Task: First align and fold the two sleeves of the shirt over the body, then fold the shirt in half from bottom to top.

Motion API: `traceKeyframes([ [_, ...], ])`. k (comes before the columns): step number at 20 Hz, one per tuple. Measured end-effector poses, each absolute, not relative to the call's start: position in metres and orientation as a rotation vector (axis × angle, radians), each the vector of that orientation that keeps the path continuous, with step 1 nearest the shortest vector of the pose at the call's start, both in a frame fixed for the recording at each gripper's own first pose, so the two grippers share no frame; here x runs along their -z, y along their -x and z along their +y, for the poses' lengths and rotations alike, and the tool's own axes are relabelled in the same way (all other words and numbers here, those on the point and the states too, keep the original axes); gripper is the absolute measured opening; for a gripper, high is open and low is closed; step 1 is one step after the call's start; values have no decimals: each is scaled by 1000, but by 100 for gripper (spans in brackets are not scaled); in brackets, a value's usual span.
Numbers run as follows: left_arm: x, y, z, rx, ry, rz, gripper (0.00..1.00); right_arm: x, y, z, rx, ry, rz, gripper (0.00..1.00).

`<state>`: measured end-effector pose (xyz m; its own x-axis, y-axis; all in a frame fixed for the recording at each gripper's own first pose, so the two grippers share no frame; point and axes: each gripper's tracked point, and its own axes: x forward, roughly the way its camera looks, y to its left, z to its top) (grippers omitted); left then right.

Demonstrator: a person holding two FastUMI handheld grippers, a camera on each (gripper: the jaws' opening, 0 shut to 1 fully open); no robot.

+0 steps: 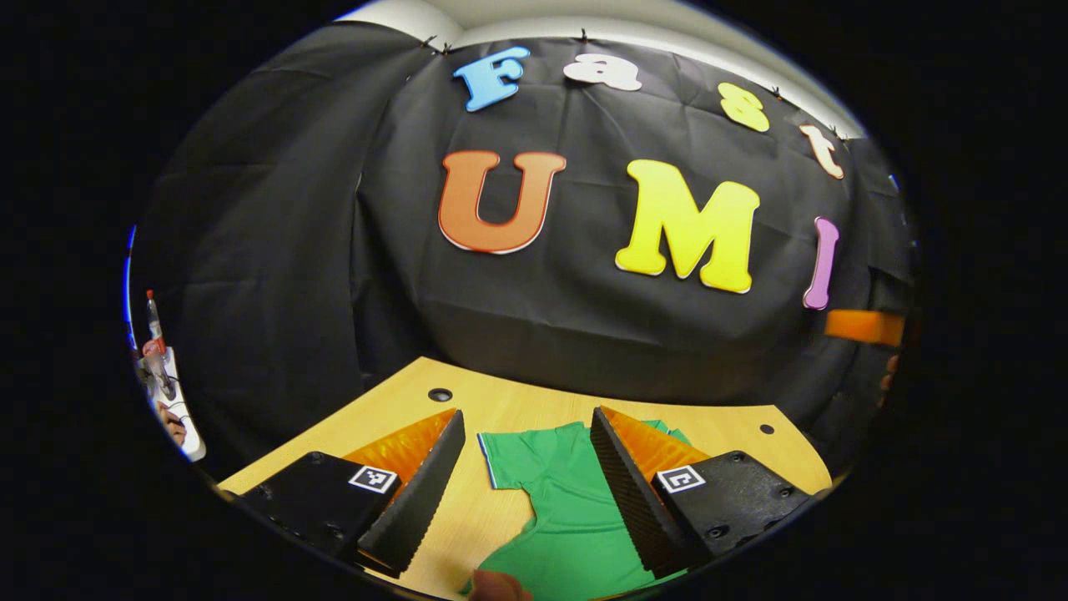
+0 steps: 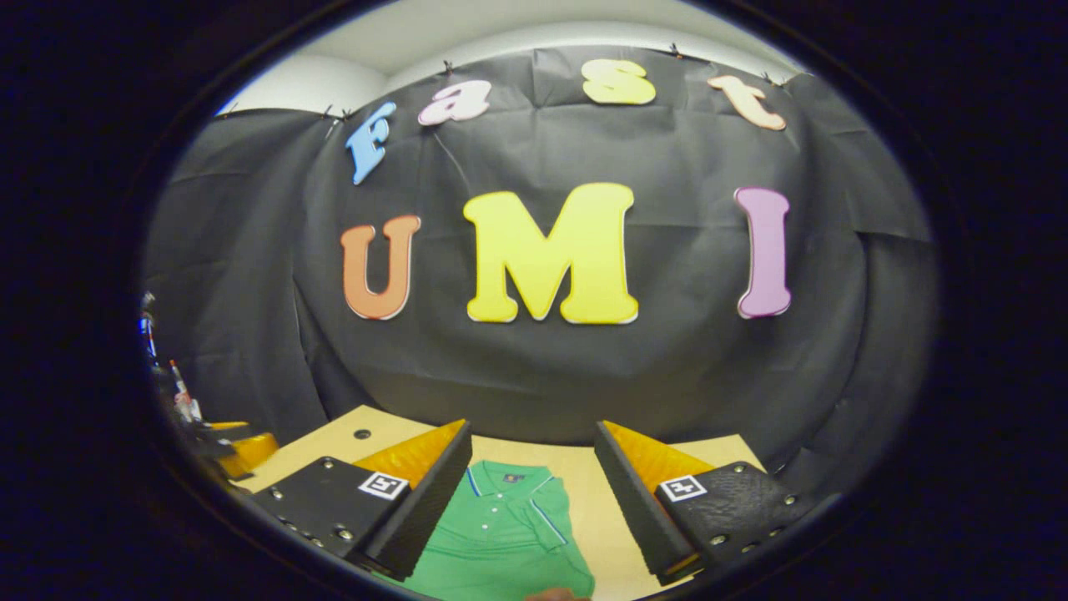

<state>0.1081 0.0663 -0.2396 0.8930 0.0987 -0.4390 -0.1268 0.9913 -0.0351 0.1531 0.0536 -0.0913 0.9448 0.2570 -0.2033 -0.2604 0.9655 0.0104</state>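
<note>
The green short-sleeved polo shirt (image 1: 567, 517) is being kept flat on the pale wooden table (image 1: 501, 409), seemingly for sleeve folding, while the left gripper (image 1: 526, 492) and right gripper (image 2: 530, 501) are being held above it, spread and empty.

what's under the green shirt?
The green shirt lies flat on the wooden table, whose bare top shows beside and beyond it. In the right gripper view one sleeve lies folded over the body. Whatever the cloth covers is hidden.

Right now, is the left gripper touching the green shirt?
Apart. In the left gripper view the left gripper stands open above the table, and the shirt lies flat between its fingers with neither pressing on it.
</note>
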Motion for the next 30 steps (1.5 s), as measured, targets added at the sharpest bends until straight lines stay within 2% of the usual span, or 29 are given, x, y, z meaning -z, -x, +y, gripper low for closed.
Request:
traceKeyframes([
  [5, 307, -161, 74, -122, 34, 543, 97, 28, -97, 23, -235, -13, 121, 93],
  [14, 410, -221, 105, -174, -24, 706, 97, -18, -63, -25, -150, -42, 67, 92],
  [17, 441, -239, 116, -200, -40, 763, 97, -7, -43, -14, -170, -122, 102, 93],
  [22, 481, -252, 129, -243, -25, 859, 97, 10, -43, -15, -176, -85, 164, 93],
  [23, 486, -252, 132, -252, -34, 874, 100, 6, -45, -18, -172, -87, 156, 93],
  [24, 493, -252, 135, -261, -44, 888, 97, 7, -46, -20, -167, -89, 156, 93],
  [27, 509, -243, 137, -286, -31, 949, 97, 13, -50, -26, -152, -93, 172, 93],
  [30, 509, -245, 136, -288, -13, 932, 97, 23, -56, -25, -150, -108, 204, 93],
])
